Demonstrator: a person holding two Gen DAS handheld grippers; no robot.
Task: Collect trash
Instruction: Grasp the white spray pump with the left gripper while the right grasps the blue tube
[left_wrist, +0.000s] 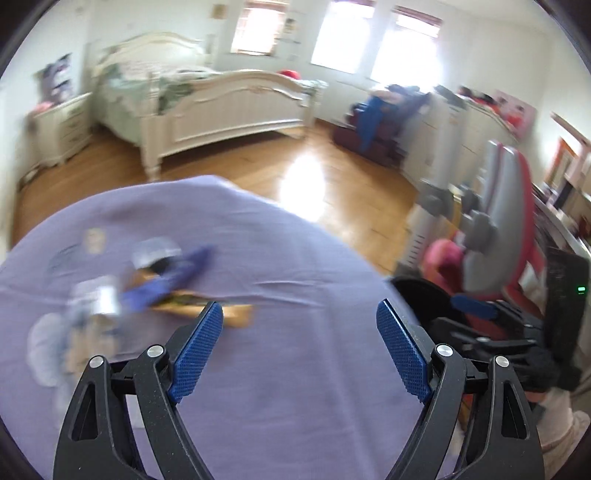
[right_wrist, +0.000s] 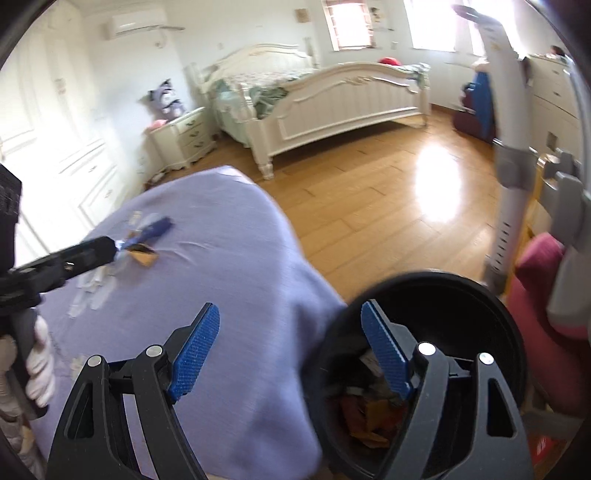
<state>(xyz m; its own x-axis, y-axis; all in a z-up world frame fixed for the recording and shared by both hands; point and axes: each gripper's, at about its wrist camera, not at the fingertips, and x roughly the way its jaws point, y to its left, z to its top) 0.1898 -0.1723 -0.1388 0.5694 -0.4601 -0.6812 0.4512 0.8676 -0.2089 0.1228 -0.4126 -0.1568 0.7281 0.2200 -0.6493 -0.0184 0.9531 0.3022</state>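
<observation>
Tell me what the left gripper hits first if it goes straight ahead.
Most likely the purple cloth on the table: the open left gripper points at bare fabric, with the wrappers off to its left. Depth is unclear.

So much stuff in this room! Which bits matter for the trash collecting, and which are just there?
Part of the job:
- wrappers on the purple cloth
- black bin with trash inside
- left gripper, open
- right gripper, open

Just lying about:
- white bed
- nightstand
- wooden floor
</observation>
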